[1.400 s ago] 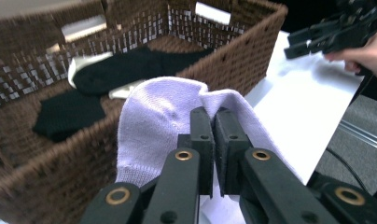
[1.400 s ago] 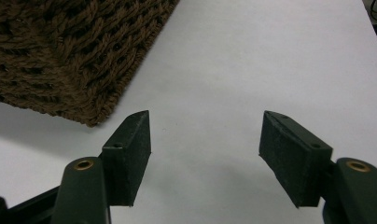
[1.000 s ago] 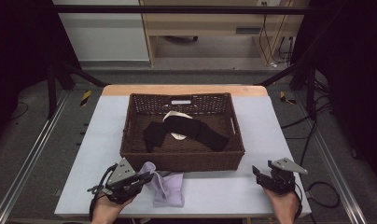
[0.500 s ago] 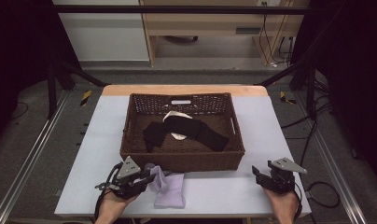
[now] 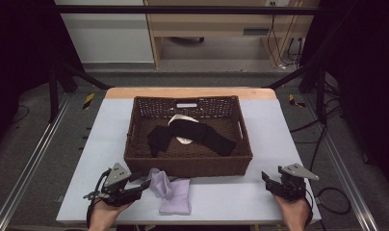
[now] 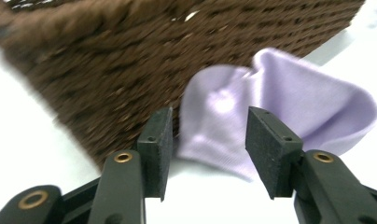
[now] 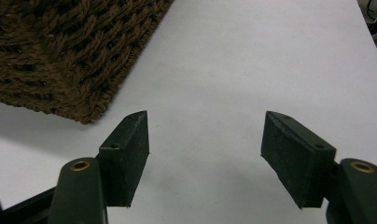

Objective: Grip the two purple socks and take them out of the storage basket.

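White table [image 5: 279, 120], wicker basket [image 5: 188, 163], left tongs [image 6: 207, 140] spread around lilac cloth [image 6: 280, 116], right tongs [image 7: 205, 154] spread over bare edge

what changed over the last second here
The left tool slid right along the table toward the lilac cloth and now sits at its raised edge, jaws open on either side of the fold but not closed on it. The cloth looks slightly bunched there. The right tool, the basket and the black cloth inside it stayed put.
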`<state>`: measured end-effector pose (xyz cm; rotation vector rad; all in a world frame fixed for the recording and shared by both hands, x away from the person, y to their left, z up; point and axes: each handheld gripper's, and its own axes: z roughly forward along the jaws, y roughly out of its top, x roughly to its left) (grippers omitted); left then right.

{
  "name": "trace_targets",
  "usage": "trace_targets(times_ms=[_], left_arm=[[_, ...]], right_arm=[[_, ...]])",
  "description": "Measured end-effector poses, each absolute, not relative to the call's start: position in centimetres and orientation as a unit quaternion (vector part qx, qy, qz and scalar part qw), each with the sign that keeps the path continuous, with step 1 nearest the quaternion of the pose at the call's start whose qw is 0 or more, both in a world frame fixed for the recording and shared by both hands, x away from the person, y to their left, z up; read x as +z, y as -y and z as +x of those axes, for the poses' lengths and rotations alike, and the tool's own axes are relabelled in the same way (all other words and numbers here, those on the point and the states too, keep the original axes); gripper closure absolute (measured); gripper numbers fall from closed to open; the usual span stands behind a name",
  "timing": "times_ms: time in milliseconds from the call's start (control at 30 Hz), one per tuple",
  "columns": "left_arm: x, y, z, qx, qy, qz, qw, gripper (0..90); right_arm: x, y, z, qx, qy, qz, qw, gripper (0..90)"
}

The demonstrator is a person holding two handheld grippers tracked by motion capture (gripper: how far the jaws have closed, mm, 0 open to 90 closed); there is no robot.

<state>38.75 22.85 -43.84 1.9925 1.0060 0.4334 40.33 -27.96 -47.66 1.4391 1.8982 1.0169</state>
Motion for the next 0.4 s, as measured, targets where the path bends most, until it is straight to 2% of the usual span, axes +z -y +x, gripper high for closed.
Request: trace_targets(times_ms=[400], left_arm=[[-44.2, -24.8, 38.7, 0.209, -0.430, 0.777, 0.410, 39.1]], right_arm=[[-47.8, 28.0, 40.4, 0.374, -0.704, 0.537, 0.276, 26.9]])
